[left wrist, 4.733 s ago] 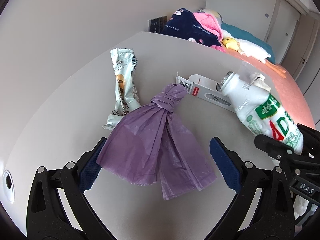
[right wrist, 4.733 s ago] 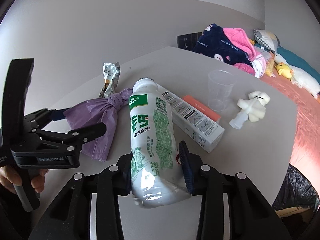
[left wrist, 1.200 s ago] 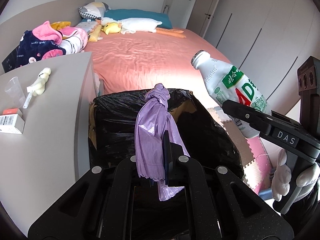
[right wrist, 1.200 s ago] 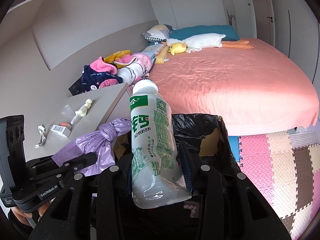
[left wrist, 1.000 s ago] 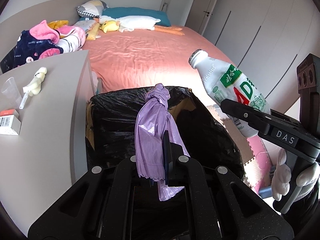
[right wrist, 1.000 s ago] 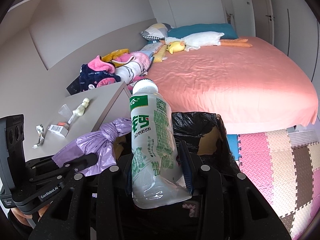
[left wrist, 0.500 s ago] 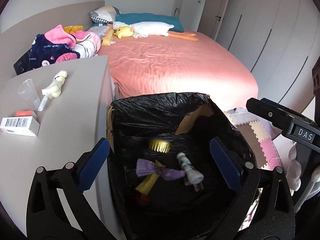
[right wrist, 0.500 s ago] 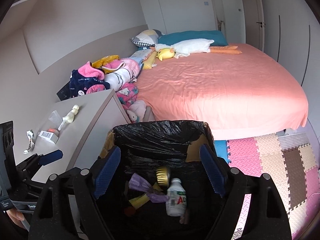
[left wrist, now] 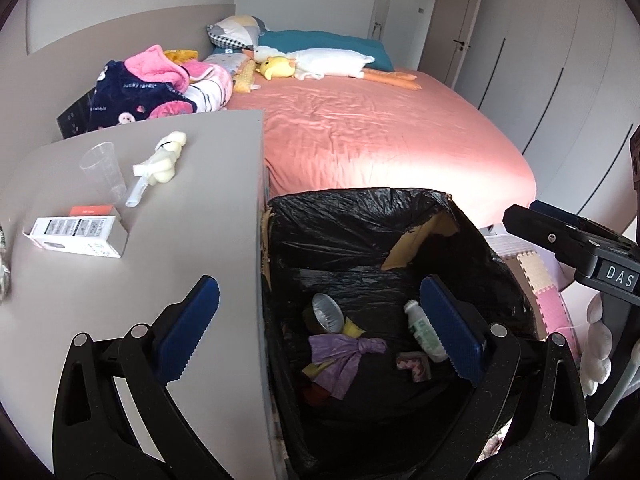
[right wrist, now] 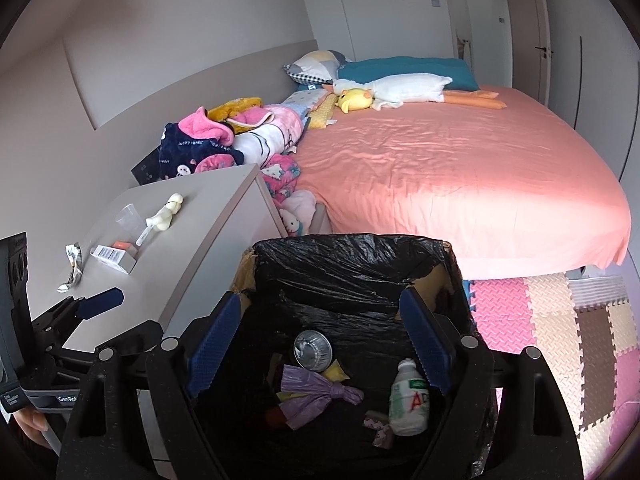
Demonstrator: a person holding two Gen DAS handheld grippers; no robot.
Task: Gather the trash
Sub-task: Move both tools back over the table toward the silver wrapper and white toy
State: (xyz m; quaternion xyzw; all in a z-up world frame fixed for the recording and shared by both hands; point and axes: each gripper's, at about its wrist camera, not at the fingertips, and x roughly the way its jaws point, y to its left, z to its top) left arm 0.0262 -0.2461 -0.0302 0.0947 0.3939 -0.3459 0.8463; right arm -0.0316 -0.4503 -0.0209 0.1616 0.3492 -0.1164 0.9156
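**Both grippers empty over the bin, more trash waiting on the tabletop**

Now we hover with both tools above the trash bin (right wrist: 352, 264), a box lined with a black bag that stands against the tabletop's (left wrist: 192, 208) right edge. Our left gripper (left wrist: 320, 332) has its blue pads spread wide and holds nothing; our right gripper (right wrist: 320, 336) is likewise spread and empty. Down in the bin lie the purple bag (right wrist: 316, 396), knotted in the middle, and just beside it the white drink bottle (right wrist: 408, 400), along with a metal can (right wrist: 313, 349) and some scraps.

We judge this drop finished and the task partly done, since trash is still out on the tabletop. The white carton (left wrist: 76, 236) lies near the left edge, with an orange box (left wrist: 90, 211) touching its far side. A clear plastic cup (left wrist: 104, 176) stands upright behind them, and a small white plush toy (left wrist: 162, 162) lies toward the far edge; whether the toy counts as trash we cannot tell. A crumpled foil wrapper (right wrist: 74, 268) sits at the left edge.

Next we would swing both grippers back over the tabletop, and the carton calls for a grasp across its narrow sides.

Beyond it are a bed with a pink sheet (right wrist: 460, 176), heaped clothes, and foam floor mats (right wrist: 560, 320).
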